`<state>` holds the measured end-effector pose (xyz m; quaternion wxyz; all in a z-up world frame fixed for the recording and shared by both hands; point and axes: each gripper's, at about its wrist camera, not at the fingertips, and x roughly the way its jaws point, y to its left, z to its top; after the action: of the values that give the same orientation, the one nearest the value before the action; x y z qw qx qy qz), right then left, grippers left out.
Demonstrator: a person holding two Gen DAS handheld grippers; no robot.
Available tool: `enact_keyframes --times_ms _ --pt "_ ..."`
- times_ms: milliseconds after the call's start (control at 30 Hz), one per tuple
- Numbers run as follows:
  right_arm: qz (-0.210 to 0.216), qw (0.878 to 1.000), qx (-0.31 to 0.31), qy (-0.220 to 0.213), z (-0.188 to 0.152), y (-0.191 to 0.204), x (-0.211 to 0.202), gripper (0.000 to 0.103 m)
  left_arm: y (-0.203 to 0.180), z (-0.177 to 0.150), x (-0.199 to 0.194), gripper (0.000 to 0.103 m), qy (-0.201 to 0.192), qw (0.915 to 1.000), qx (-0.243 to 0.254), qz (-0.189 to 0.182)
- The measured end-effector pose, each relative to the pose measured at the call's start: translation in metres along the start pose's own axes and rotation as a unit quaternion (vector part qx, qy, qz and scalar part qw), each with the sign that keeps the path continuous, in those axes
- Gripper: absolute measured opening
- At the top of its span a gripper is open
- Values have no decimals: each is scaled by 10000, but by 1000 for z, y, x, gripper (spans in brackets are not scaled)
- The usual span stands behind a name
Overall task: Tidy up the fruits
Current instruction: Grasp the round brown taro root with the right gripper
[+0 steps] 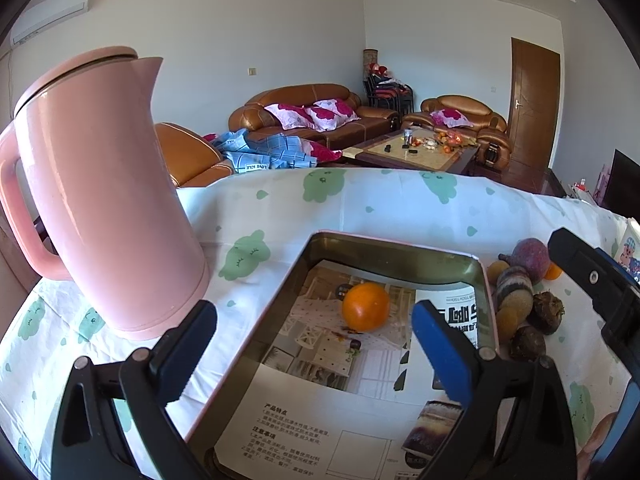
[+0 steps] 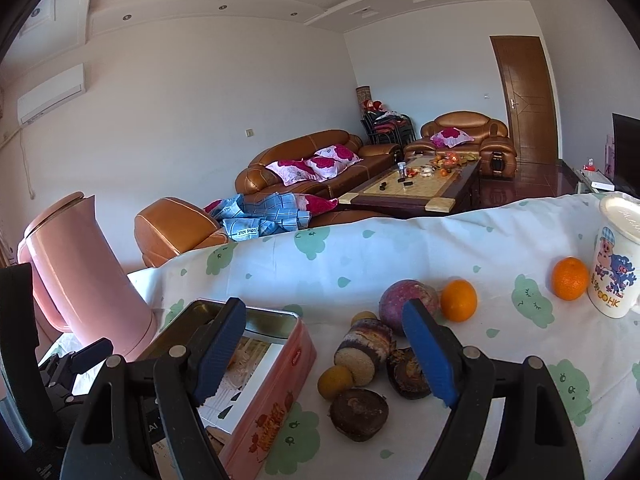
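The left tool (image 1: 314, 350) hangs wide open and empty over the pink tin (image 1: 394, 250), where one orange (image 1: 366, 306) already lies on the paper lining. The right tool (image 2: 324, 354) is equally spread and holds nothing, poised above the fruit cluster (image 2: 370, 354) just beside the tin's right wall. Two more oranges (image 2: 459, 300) sit farther toward the worktop's (image 2: 400, 248) far right edge, near the mug (image 2: 614, 264). Likely risks: closing on the crowded pile could nudge round neighbours into rolling, and the pink kettle (image 1: 112, 192) near the tin's left side could be bumped.
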<state>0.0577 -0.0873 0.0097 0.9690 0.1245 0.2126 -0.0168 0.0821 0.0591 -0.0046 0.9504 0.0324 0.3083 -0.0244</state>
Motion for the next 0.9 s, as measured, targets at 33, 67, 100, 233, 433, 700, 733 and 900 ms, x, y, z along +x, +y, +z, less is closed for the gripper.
enact_keyframes --times_ms 33,67,100,233,433,700,733,900 --pt "-36 10000 18 -21 0 -3 -2 82 0 0 -1 100 -16 10000 0 -13" --pt "-74 10000 33 -38 0 -5 -3 82 0 0 -1 100 -28 10000 -1 -25" --pt "-107 9999 39 -44 -1 -7 -5 82 0 1 -2 100 -33 10000 -4 -40" --pt "-257 9996 58 -34 -1 -16 -8 82 -2 0 -2 100 -15 10000 5 -66" --pt "-575 9983 93 -78 1 -34 -17 82 -1 1 -4 100 -25 9999 -40 -153" --pt "-857 9962 176 -46 3 -62 -27 82 -2 0 -3 99 17 9995 -84 -320" --pt "-874 9960 174 -24 3 -65 -28 81 -3 0 -3 99 11 9994 -76 -336" --pt "-823 9962 111 250 -2 -73 -27 81 -5 -1 -6 99 -3 9989 -70 -458"
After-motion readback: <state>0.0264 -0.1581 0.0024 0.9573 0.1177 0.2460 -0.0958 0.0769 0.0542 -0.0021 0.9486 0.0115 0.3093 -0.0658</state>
